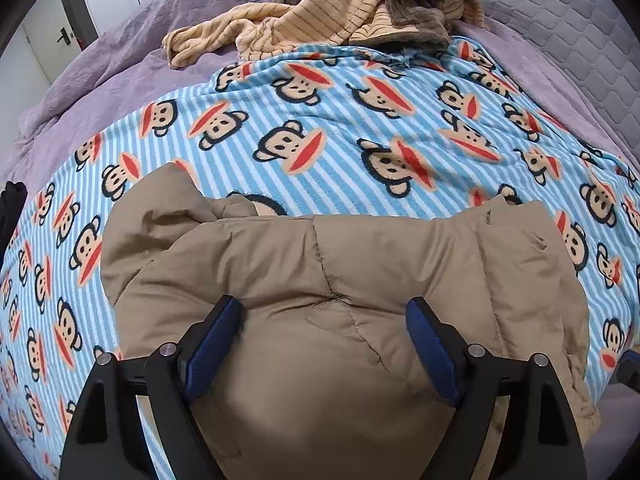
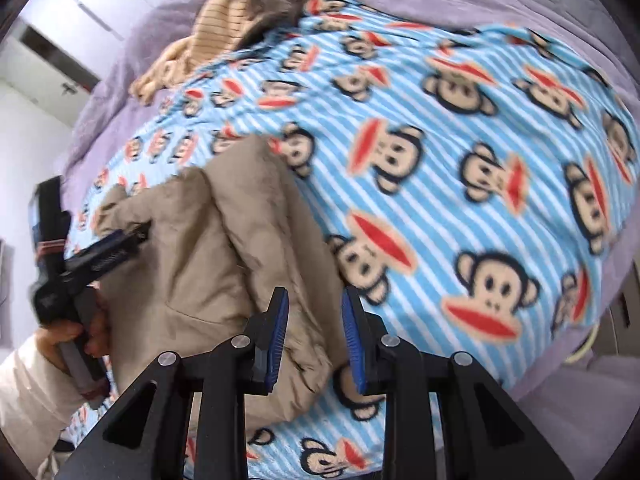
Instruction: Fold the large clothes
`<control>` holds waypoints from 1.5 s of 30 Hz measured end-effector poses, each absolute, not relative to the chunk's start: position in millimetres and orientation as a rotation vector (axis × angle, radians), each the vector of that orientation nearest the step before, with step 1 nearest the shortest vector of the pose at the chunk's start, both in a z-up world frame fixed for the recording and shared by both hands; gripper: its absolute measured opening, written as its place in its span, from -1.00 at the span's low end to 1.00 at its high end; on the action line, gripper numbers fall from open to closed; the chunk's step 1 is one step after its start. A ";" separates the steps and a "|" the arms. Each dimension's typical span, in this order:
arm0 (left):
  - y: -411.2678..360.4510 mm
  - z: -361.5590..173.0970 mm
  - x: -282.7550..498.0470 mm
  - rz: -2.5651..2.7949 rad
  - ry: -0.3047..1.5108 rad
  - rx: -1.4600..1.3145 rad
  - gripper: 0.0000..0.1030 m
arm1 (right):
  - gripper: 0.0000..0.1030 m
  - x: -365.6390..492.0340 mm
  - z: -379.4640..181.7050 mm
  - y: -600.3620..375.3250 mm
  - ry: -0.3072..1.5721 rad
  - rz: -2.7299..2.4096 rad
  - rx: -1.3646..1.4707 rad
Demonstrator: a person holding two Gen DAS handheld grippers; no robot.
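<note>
Below, the tan puffer jacket (image 1: 340, 280) lies bunched on the monkey-print blanket (image 1: 320, 128); left gripper (image 1: 324, 344) gapes wide over it, right gripper (image 2: 316, 336) stands narrowly parted, empty.

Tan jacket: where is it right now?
The tan jacket lies bunched on the monkey-print blanket at the bed's near edge, under the open left gripper and beside the open right gripper.

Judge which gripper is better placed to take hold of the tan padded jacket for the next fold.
Left, probably. The left gripper is open right over the tan jacket, padding bulging between its fingers. The right gripper is open at the jacket's edge, mostly over the monkey blanket.
</note>
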State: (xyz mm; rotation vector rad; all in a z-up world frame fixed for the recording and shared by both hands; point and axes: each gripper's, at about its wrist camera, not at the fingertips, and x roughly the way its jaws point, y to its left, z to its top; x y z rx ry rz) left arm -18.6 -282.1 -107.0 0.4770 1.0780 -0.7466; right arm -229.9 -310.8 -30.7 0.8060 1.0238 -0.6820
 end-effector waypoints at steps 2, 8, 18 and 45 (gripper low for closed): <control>-283.1 -107.0 -19.5 -0.732 1.079 0.478 0.67 | -0.41 -215.4 -32.6 -311.8 1.045 -0.594 0.783; -280.5 -99.8 -20.6 -0.671 1.099 0.476 0.67 | -0.41 -179.4 -76.4 -292.5 1.269 -0.473 0.713; -219.5 -68.1 -39.9 -0.558 1.173 0.365 0.67 | -0.41 -175.3 -103.2 -296.5 1.383 -0.366 0.694; -132.9 -89.3 -48.1 -0.588 1.323 0.171 1.00 | 0.45 -175.5 -68.1 -285.4 1.156 -0.547 0.782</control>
